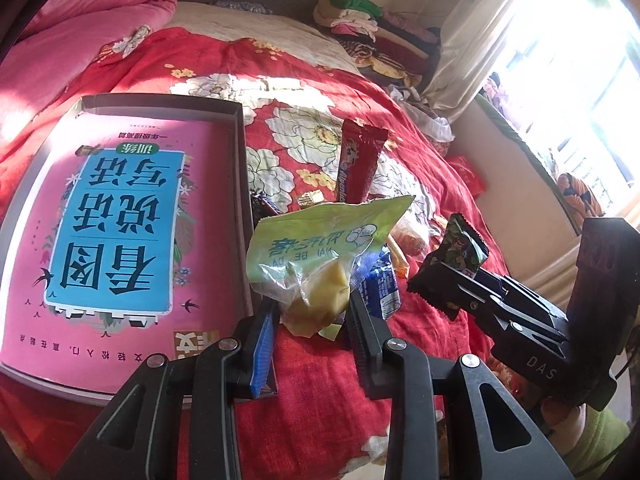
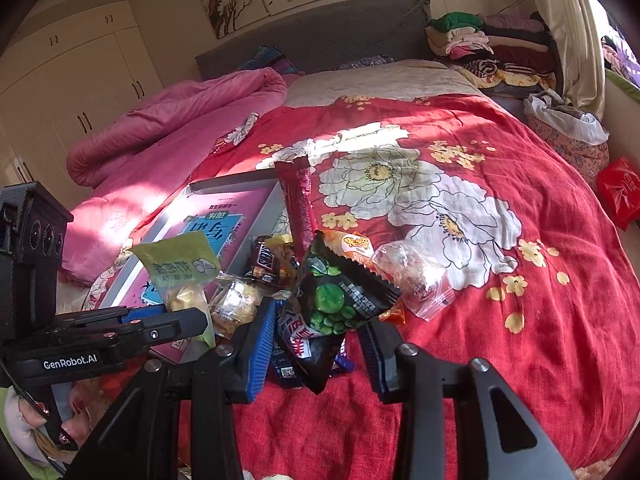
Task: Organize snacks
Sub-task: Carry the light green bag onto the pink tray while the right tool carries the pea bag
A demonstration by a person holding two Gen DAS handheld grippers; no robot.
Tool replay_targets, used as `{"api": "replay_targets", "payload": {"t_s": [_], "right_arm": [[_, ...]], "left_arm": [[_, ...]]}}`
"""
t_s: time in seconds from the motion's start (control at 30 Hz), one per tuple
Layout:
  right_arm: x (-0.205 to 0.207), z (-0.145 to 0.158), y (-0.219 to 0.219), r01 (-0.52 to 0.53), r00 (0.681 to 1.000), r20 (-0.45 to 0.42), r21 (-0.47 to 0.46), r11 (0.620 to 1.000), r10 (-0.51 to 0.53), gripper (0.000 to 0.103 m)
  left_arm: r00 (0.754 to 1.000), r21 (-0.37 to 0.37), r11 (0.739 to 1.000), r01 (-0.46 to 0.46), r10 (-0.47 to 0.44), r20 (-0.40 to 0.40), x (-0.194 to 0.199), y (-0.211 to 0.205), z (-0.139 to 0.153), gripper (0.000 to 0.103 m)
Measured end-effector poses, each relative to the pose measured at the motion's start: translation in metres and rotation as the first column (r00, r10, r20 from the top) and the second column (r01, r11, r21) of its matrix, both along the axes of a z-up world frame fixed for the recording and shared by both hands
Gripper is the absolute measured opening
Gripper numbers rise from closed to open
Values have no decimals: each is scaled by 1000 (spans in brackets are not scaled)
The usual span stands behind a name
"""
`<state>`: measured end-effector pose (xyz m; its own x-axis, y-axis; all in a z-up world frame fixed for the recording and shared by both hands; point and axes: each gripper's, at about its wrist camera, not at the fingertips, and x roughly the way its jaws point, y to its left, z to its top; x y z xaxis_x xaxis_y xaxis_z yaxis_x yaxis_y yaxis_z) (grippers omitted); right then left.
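Crinkly plastic filled both my tongs: the left tongs (image 1: 310,320) were clamped on a pale green packet (image 1: 320,236) with a yellow lump inside, the right tongs (image 2: 316,344) on a glossy black pea packet (image 2: 340,296) with a zigzag edge. Both hung just above the snack heap (image 2: 276,268) on the red floral bedspread (image 2: 520,320), beside the shallow grey box (image 1: 244,152).

Obstacles I see: snack pile (image 2: 280,272) crowding the box (image 1: 244,168) wall; red stick packet (image 2: 300,208) standing tall. Free room: open red bedspread (image 2: 520,300) rightward; the box's pink book (image 1: 120,220) surface unblocked.
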<state>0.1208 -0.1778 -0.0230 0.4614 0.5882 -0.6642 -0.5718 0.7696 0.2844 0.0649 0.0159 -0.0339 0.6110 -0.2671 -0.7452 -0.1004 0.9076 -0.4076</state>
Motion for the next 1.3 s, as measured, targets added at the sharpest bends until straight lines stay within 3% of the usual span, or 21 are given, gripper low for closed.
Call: {"api": "replay_targets", "payload": {"t_s": [0.47,0.9,1.3], "right_arm": [[-17,11,42,-114,993,36,7,993,114,41],[-36,14,108,-264,964,29,5,965,263,41],[-46,-3,142,-329,944,-13,-33,944,328,41]], "left_arm": [[989,24,989,-147,146,20,-20,54,12,35],[968,34,968,-250,250,18,-40,96,19,35],[956,16,958,-288,288,-61,-43,115,1,35]]}}
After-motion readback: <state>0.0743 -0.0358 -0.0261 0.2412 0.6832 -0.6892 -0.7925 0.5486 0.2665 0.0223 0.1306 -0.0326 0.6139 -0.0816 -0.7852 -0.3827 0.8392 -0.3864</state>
